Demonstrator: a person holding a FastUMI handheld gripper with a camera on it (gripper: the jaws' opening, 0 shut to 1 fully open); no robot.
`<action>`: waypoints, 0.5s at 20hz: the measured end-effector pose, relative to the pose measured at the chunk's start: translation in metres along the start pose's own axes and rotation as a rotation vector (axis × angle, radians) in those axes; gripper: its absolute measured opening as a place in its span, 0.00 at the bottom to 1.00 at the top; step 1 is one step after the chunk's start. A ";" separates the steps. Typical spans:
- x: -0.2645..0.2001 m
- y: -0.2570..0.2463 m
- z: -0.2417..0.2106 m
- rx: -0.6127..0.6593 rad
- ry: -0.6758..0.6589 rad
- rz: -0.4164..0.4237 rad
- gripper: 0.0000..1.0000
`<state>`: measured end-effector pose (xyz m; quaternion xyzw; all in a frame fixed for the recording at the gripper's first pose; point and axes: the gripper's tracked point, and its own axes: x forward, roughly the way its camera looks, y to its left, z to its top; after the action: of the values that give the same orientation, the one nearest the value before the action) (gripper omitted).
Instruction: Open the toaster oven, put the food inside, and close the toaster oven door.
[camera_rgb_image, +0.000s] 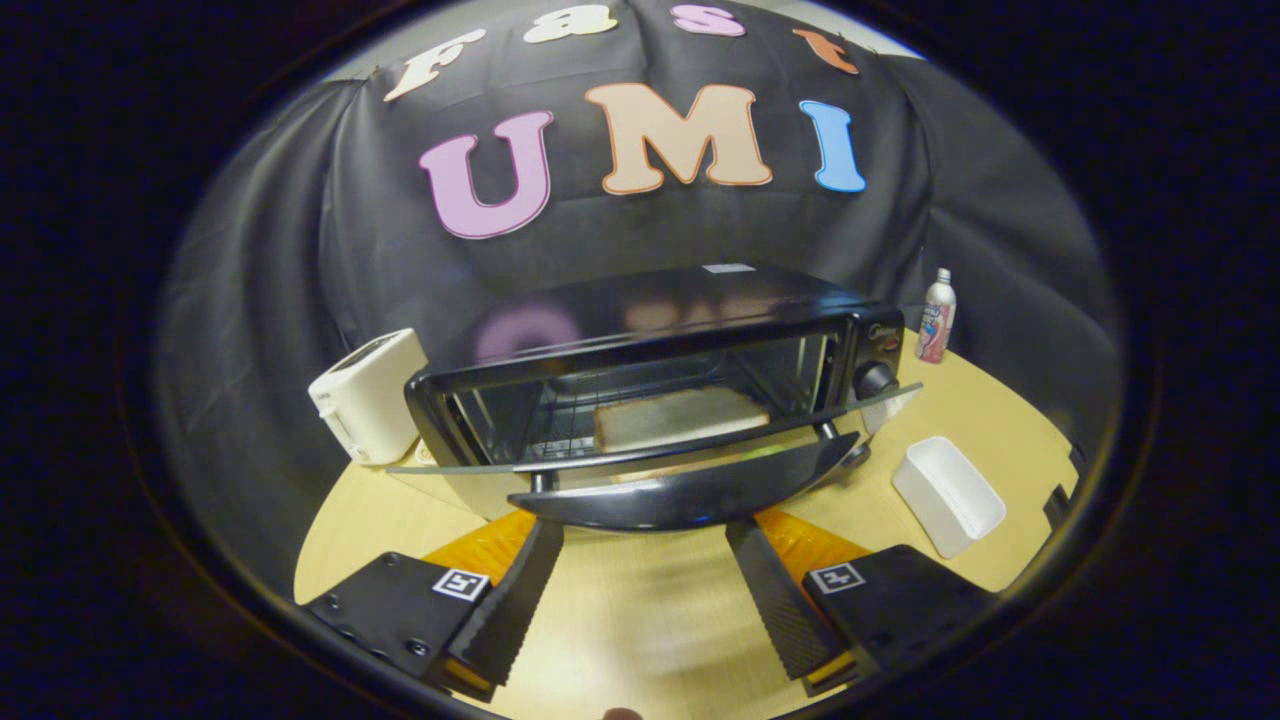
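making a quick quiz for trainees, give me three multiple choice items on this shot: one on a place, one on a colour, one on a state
1. Where is the pale slice of bread?
A. on the rack inside the black glass-fronted toaster oven
B. in the white rectangular plastic tub
C. between the fingers

2. What colour is the boxy pop-up toaster beside the oven?
A. red
B. white
C. black

3. What state is the oven's drop-down glass door in?
A. fully shut
B. taken off
C. hanging open

Answers: 1 A, the slice lies on the wire rack behind the door. 2 B, its casing is white. 3 C, the door tilts down, its handle just ahead of the open, empty gripper.
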<state>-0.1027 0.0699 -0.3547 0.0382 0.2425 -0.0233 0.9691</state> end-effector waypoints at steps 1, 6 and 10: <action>0.004 0.002 0.006 0.011 -0.010 0.002 1.00; 0.017 0.009 0.031 0.039 -0.043 0.009 1.00; 0.024 0.012 0.037 0.039 -0.045 0.016 1.00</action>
<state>-0.0632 0.0784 -0.3326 0.0588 0.2197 -0.0210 0.9736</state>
